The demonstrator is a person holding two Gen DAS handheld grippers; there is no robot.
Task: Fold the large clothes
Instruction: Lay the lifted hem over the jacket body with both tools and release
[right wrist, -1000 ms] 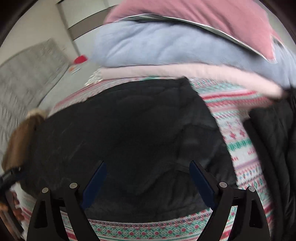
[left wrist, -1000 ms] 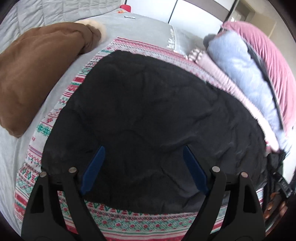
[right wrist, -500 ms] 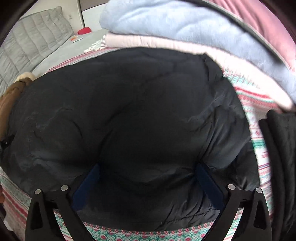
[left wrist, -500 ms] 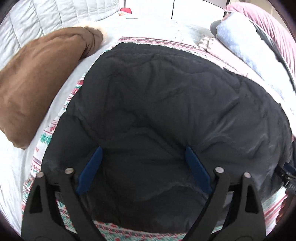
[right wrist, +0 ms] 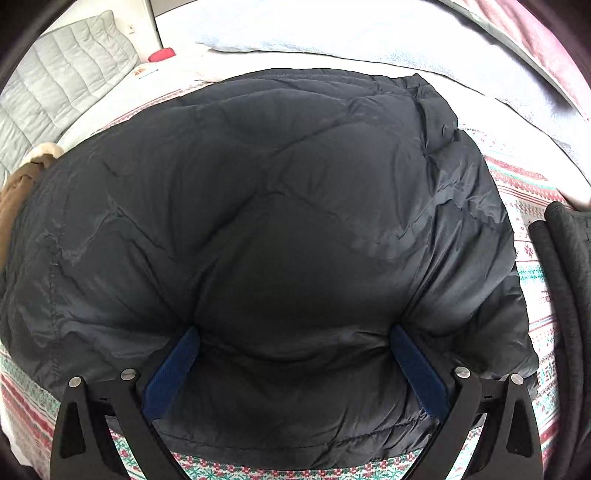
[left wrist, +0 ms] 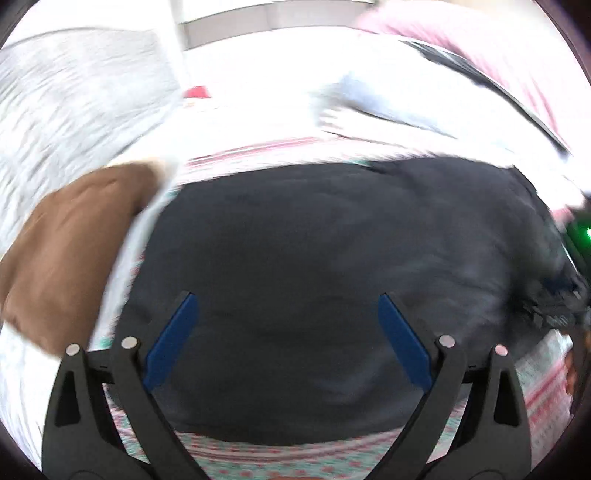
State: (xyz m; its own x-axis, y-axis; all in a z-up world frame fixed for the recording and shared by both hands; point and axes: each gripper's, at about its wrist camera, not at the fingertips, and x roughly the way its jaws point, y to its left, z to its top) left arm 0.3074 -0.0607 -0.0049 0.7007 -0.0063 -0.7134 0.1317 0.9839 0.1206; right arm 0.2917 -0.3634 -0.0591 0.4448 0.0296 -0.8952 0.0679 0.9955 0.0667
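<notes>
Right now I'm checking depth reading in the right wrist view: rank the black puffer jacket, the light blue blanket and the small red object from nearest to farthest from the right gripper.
1. Black puffer jacket: directly under the right gripper, bulging between its open jaws.
2. Light blue blanket: beyond the jacket's far edge, upper right.
3. Small red object: far upper left, near the wall.

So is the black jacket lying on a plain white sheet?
No, the black jacket lies on a patterned blanket with red and green bands, which shows around its edges in the right wrist view.
</notes>
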